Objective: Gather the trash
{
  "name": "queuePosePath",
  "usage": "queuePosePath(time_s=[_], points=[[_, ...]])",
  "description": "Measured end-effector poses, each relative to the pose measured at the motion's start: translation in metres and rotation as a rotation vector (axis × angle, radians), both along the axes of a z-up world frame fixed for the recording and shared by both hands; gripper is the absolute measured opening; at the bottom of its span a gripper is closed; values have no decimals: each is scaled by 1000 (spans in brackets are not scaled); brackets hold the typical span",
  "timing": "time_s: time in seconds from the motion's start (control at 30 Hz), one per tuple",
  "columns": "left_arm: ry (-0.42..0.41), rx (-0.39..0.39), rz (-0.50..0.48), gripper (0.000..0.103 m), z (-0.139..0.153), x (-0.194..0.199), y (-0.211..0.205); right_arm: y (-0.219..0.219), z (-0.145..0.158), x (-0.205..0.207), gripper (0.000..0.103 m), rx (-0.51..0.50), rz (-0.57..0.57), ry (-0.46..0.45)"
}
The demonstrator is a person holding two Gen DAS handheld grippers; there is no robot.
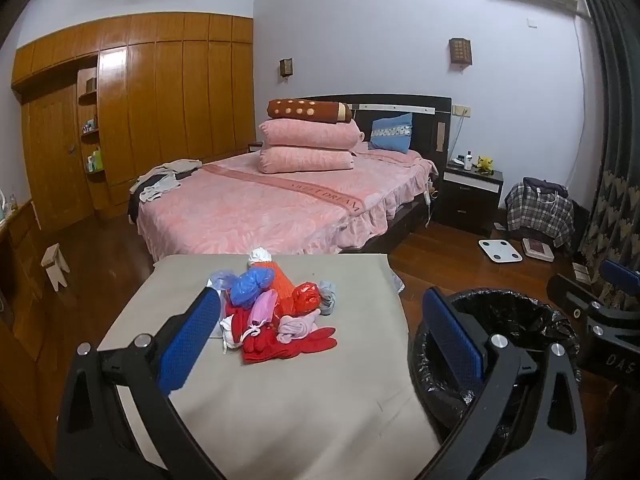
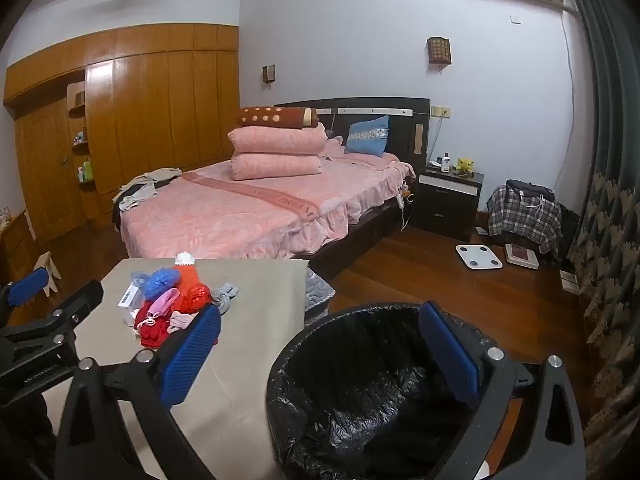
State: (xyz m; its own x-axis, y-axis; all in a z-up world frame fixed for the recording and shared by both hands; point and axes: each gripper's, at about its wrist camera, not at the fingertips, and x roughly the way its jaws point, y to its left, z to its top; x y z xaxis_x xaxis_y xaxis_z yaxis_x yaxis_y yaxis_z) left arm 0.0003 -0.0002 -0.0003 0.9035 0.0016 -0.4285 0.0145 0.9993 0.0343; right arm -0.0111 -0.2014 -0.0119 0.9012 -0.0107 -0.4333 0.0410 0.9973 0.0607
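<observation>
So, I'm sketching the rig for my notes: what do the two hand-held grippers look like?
Both match: the left hand-held gripper and right hand-held gripper have black angular frames, silver round bolts and two flat fingers faced with textured blue pads. White lettering marks the frames' sides. No cables or sleeves show.

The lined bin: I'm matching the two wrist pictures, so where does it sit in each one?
Left wrist view: the bin is at lower right, beside the table's right edge, partly behind the right blue pad.
Right wrist view: the bin fills the lower centre, between the blue pads.
Shared landmark: the pile of trash on the table, left of the bin in both.
</observation>
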Motion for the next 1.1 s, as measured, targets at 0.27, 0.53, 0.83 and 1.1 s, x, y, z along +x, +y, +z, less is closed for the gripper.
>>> queuePosePath(time_s=[0.27, 0.53, 0.83, 1.1], points=[[0, -4, 0, 98, 0, 0, 0, 0, 0, 0, 97, 1, 0, -2], [-2, -6, 1, 98, 0, -1, 0, 1, 0, 1, 97, 1, 1, -1], [-2, -6, 1, 98, 0, -1, 0, 2, -1, 1, 97, -1, 1, -3], [-2, -6, 1, 98, 0, -1, 0, 0, 1, 2, 97, -2, 1, -2]])
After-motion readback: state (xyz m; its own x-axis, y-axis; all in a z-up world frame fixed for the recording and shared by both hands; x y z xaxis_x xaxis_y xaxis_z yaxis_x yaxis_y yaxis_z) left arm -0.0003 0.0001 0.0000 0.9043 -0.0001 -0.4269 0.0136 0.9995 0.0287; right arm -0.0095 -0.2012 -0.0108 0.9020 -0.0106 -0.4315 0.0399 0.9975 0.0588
